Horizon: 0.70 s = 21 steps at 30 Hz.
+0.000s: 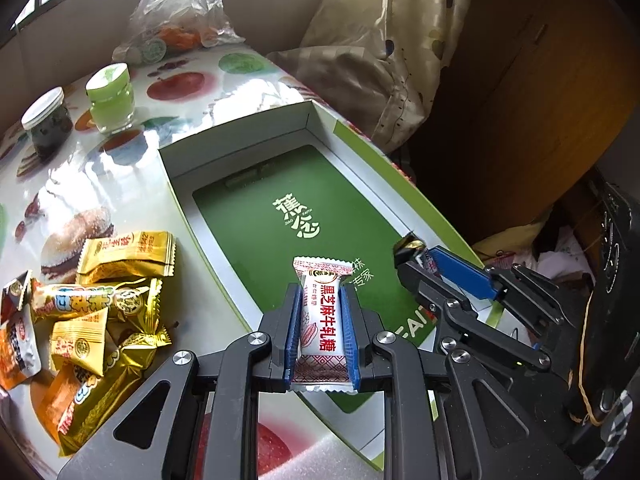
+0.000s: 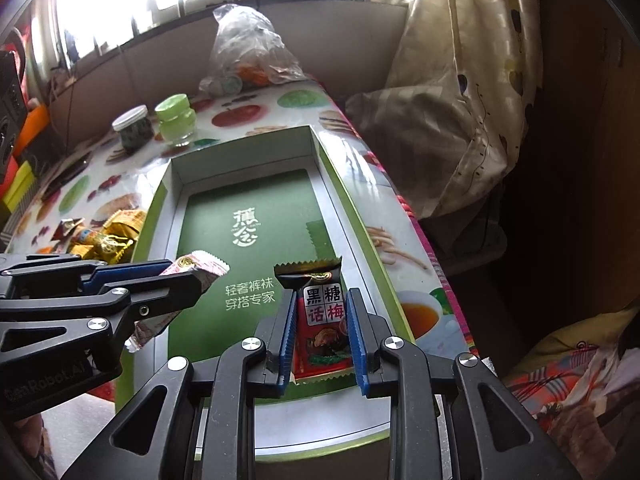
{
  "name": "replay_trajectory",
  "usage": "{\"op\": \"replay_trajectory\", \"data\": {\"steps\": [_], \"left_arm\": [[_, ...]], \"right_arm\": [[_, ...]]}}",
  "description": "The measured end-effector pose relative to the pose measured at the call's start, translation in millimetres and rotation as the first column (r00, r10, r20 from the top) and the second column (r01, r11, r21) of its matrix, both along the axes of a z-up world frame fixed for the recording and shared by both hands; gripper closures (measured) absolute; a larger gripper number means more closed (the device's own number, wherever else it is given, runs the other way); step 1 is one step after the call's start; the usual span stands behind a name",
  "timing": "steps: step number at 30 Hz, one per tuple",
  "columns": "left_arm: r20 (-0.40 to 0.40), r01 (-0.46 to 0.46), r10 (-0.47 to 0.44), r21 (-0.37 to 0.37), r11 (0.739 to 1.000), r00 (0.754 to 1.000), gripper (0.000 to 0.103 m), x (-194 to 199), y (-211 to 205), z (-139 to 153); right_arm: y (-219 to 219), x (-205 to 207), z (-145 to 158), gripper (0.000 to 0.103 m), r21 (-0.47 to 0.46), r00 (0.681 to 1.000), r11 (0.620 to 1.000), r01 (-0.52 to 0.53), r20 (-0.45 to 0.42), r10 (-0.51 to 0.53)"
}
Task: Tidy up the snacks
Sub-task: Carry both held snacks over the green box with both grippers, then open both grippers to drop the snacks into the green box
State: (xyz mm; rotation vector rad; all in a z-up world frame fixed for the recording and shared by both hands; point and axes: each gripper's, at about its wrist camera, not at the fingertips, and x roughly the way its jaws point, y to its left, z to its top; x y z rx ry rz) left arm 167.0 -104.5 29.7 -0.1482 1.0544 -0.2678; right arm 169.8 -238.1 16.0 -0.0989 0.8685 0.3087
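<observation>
My left gripper (image 1: 320, 316) is shut on a white nougat candy (image 1: 322, 320) with red lettering, held above the near end of the open green-lined box (image 1: 240, 152). My right gripper (image 2: 320, 320) is shut on a red and black plum candy (image 2: 322, 320), also above the box's (image 2: 172, 172) near end. Each gripper shows in the other's view: the right one (image 1: 416, 256) at the right, the left one (image 2: 192, 272) at the left. A pile of gold and orange wrapped snacks (image 1: 96, 300) lies on the table left of the box; it also shows in the right wrist view (image 2: 104, 236).
Two small jars, one dark (image 1: 48, 124) and one green (image 1: 110, 98), stand at the back of the fruit-print table (image 1: 120, 184). A clear plastic bag (image 1: 176, 12) lies behind them. A curtain (image 1: 384, 40) hangs past the table's right edge.
</observation>
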Motion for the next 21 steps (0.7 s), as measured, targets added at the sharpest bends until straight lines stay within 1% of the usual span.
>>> {"op": "replay_trajectory", "data": {"steps": [7, 8, 11, 15, 19, 21], "left_arm": [[-0.013, -0.006, 0.006, 0.008, 1.0, 1.0, 0.082, 3.6, -2.1, -4.6], [-0.013, -0.004, 0.004, 0.008, 1.0, 1.0, 0.082, 3.3, -2.5, -4.8], [-0.012, -0.001, 0.001, 0.012, 1.0, 1.0, 0.082, 3.7, -3.5, -4.6], [-0.012, 0.011, -0.011, -0.007, 1.0, 1.0, 0.076, 3.7, -3.5, -4.5], [-0.001, 0.003, -0.003, -0.018, 1.0, 1.0, 0.072, 1.7, -1.1, -0.3], [0.005, 0.005, -0.005, -0.034, 0.999, 1.0, 0.064, 0.1, 0.2, 2.7]], "right_arm": [[-0.1, 0.6, -0.8, 0.079, -0.01, 1.0, 1.0, 0.001, 0.003, -0.001], [-0.4, 0.5, -0.6, 0.076, -0.01, 1.0, 1.0, 0.0, 0.005, 0.0], [-0.3, 1.2, -0.8, 0.074, -0.011, 1.0, 1.0, 0.0, 0.002, 0.0], [-1.0, 0.6, 0.1, 0.069, -0.009, 1.0, 1.0, 0.006, 0.006, -0.006], [-5.8, -1.3, 2.1, 0.066, 0.025, 1.0, 1.0, 0.014, 0.004, -0.014], [-5.4, -3.9, 3.4, 0.062, 0.025, 1.0, 1.0, 0.01, 0.006, -0.01]]}}
